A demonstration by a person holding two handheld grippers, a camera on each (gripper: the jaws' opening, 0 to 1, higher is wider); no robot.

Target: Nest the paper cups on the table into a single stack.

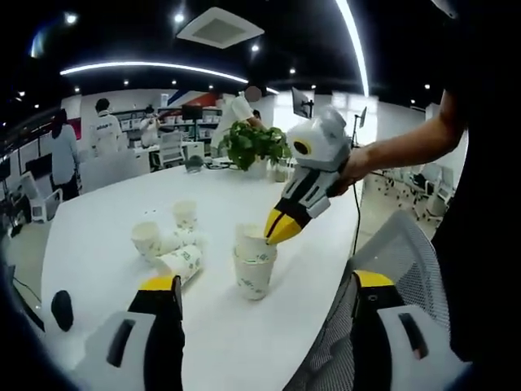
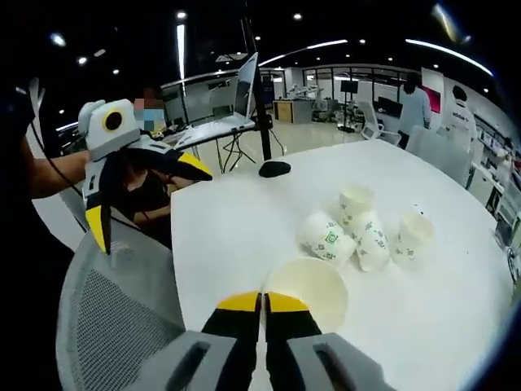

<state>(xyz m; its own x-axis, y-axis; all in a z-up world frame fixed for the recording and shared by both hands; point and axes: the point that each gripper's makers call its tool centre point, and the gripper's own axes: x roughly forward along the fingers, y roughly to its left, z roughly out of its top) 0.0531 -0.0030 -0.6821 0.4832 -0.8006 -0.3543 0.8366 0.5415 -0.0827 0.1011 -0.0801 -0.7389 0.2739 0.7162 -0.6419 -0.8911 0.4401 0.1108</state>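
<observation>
A short stack of white paper cups [image 1: 254, 273] stands near the white table's [image 1: 98, 269] front edge. My right gripper [image 1: 282, 228] is shut on the top cup's rim. In the right gripper view its jaws [image 2: 262, 303] are closed on the rim of that cup [image 2: 313, 289]. Behind it, two cups stand upright [image 2: 356, 201] [image 2: 413, 232] and two lie on their sides [image 2: 326, 236] [image 2: 370, 240]. The same loose cups [image 1: 186, 213] [image 1: 146, 239] [image 1: 181, 262] lie left of the stack. My left gripper [image 1: 266, 281] is wide open, short of the stack, and holds nothing; it hangs beside the table [image 2: 142, 191].
A grey mesh chair [image 2: 106, 309] sits at the table's near edge. A potted plant [image 1: 254, 145] stands at the far side of the table. A black oval object [image 1: 62, 308] lies at the table's left end. A laptop [image 2: 236, 106] is beyond the table, and people stand in the background.
</observation>
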